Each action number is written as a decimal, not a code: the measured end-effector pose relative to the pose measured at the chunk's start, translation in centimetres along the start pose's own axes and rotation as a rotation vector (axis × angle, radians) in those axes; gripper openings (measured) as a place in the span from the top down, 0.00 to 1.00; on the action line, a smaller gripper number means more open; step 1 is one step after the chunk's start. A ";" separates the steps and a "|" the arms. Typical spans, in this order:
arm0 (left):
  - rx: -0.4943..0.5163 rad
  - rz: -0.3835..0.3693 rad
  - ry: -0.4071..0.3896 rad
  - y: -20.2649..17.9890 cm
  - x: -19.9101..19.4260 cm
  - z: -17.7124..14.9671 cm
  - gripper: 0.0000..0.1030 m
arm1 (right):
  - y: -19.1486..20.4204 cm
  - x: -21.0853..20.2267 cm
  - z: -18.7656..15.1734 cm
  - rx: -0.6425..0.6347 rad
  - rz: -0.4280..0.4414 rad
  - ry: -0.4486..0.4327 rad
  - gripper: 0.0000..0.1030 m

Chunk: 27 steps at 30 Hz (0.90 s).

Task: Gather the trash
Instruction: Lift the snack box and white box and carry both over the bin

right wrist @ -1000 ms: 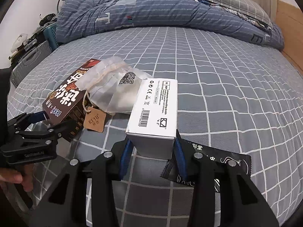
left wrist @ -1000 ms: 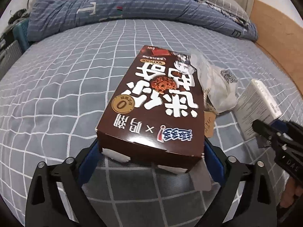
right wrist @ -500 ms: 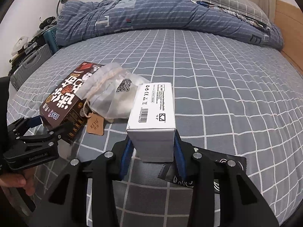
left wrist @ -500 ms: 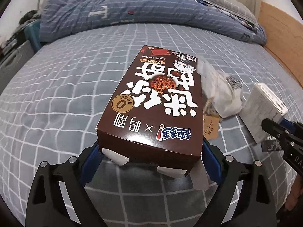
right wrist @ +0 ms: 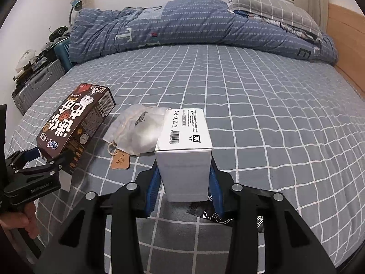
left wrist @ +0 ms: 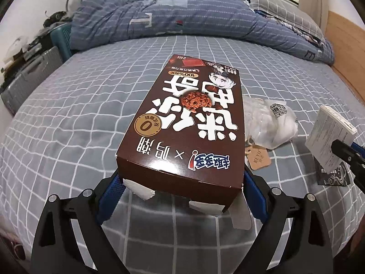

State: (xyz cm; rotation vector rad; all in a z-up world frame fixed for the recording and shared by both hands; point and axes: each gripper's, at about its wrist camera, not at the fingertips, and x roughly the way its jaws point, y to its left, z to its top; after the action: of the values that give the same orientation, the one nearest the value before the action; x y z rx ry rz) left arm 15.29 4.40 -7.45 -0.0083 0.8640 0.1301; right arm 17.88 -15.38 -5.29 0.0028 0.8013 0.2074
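My left gripper is shut on a brown biscuit box and holds it above the grey checked bed; the box also shows in the right wrist view. My right gripper is shut on a white carton, lifted off the bed; the carton also shows in the left wrist view. A white drawstring pouch with a brown tag lies between the two boxes. A black wrapper lies under the right gripper.
A rumpled blue duvet and grey pillow lie at the far end of the bed. A suitcase and clutter stand off the left edge. A wooden board runs along the right.
Both grippers have risen with their boxes. The biscuit box and the white carton are now off the bed; the pouch and wrapper stay where they were.
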 end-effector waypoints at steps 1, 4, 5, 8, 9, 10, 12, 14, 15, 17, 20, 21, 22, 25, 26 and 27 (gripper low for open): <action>0.000 0.002 -0.002 0.0 -0.3 -0.2 0.13 | 0.0 -0.2 0.0 -0.001 0.000 -0.004 0.64; -0.012 0.002 -0.012 0.1 -1.4 -0.9 0.13 | 0.0 -1.1 -0.3 0.003 -0.005 -0.017 0.64; -0.014 -0.001 -0.010 0.2 -1.5 -1.2 0.13 | 0.0 -1.4 -0.6 0.003 -0.013 -0.025 0.64; -0.022 0.000 0.005 0.5 -1.7 -2.1 0.13 | 0.1 -2.1 -1.5 0.006 -0.033 -0.027 0.64; -0.030 -0.004 0.006 0.6 -1.9 -2.3 0.13 | 0.0 -2.4 -1.7 0.008 -0.033 -0.027 0.64; -0.038 -0.009 0.004 0.7 -2.2 -2.5 0.13 | 0.0 -2.8 -1.9 0.008 -0.035 -0.029 0.64; -0.047 -0.016 -0.007 0.8 -3.1 -2.8 0.13 | -0.1 -3.3 -2.4 0.015 -0.039 -0.031 0.64; -0.050 -0.020 -0.017 0.7 -3.8 -3.2 0.13 | -0.2 -3.9 -2.9 0.021 -0.035 -0.029 0.64; -0.049 -0.023 -0.017 0.6 -4.1 -3.4 0.13 | -0.1 -4.1 -3.2 0.022 -0.036 -0.028 0.64; -0.055 -0.028 -0.014 0.5 -4.3 -3.9 0.13 | 0.0 -4.6 -3.7 0.022 -0.031 -0.022 0.64; -0.067 -0.036 -0.005 0.4 -4.8 -4.8 0.13 | 0.3 -5.5 -4.6 0.014 -0.027 -0.026 0.64; -0.067 -0.035 -0.007 0.4 -5.1 -5.1 0.13 | 0.4 -5.8 -4.8 0.011 -0.025 -0.024 0.64; -0.067 -0.034 -0.008 0.4 -5.3 -5.3 0.13 | 0.5 -6.2 -5.1 0.006 -0.021 -0.026 0.64; -0.074 -0.039 -0.009 0.6 -6.2 -6.0 0.13 | 0.9 -7.0 -5.5 -0.010 -0.032 -0.031 0.64; -0.075 -0.038 -0.010 0.7 -6.5 -6.3 0.13 | 1.0 -7.3 -5.8 -0.008 -0.029 -0.032 0.64; -0.077 -0.040 -0.010 0.7 -6.9 -6.6 0.13 | 1.1 -7.6 -6.0 -0.003 -0.026 -0.032 0.64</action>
State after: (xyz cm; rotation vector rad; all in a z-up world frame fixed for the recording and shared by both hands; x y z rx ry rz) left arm 5.80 3.98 -6.49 -0.0965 0.8477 0.1254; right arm 8.24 -16.17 -4.00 -0.0076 0.7685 0.1833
